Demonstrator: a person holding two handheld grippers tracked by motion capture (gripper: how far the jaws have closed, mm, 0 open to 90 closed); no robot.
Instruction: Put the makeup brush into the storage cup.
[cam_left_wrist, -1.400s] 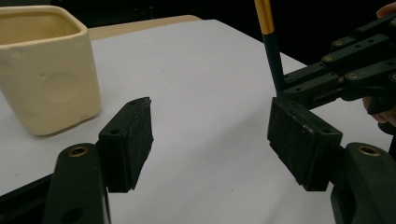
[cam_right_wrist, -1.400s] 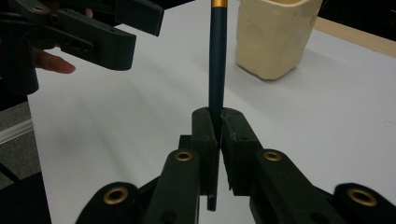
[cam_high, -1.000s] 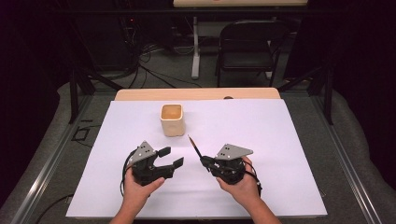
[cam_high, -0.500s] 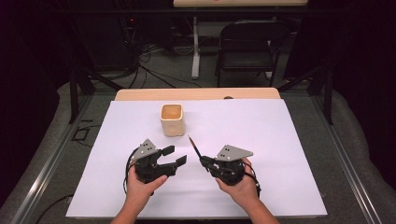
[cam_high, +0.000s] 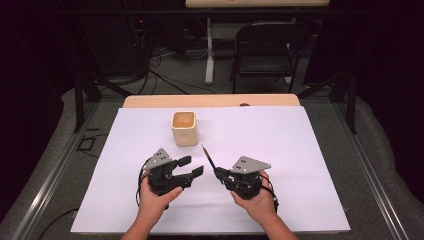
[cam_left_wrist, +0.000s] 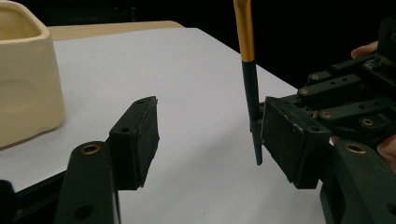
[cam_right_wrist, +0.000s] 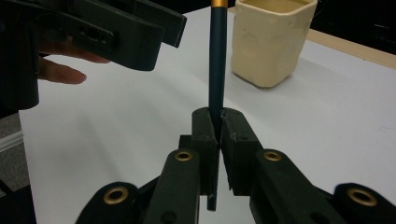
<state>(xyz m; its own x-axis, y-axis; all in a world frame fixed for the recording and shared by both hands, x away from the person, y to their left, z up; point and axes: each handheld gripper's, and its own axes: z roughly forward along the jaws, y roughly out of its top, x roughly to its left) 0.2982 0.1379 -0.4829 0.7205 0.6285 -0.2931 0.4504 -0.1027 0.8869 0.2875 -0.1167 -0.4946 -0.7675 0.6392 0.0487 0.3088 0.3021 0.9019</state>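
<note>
A dark pencil-like stick (cam_high: 208, 157) with a gold band near its top is held in my right gripper (cam_high: 220, 173), whose jaws are shut on its lower part. In the right gripper view the stick (cam_right_wrist: 217, 60) rises upright from the closed jaws of that gripper (cam_right_wrist: 218, 122). My left gripper (cam_high: 192, 166) stands open just left of it, with a small gap between. In the left gripper view the stick (cam_left_wrist: 251, 88) stands close beside the right-hand jaw of the open left gripper (cam_left_wrist: 212, 135). A cream square cup (cam_high: 183, 128) sits behind both, its inside hidden.
A white sheet (cam_high: 310, 150) covers the table, with a wooden edge (cam_high: 210, 100) bare at the far side. Beyond it are a black chair (cam_high: 265, 47) and cables on the floor. The cup (cam_right_wrist: 271, 37) is past the stick; the left gripper (cam_right_wrist: 116, 28) hangs up left.
My left gripper has shifted slightly right and forward, closer to the stick. The right gripper and the stick have barely moved.
</note>
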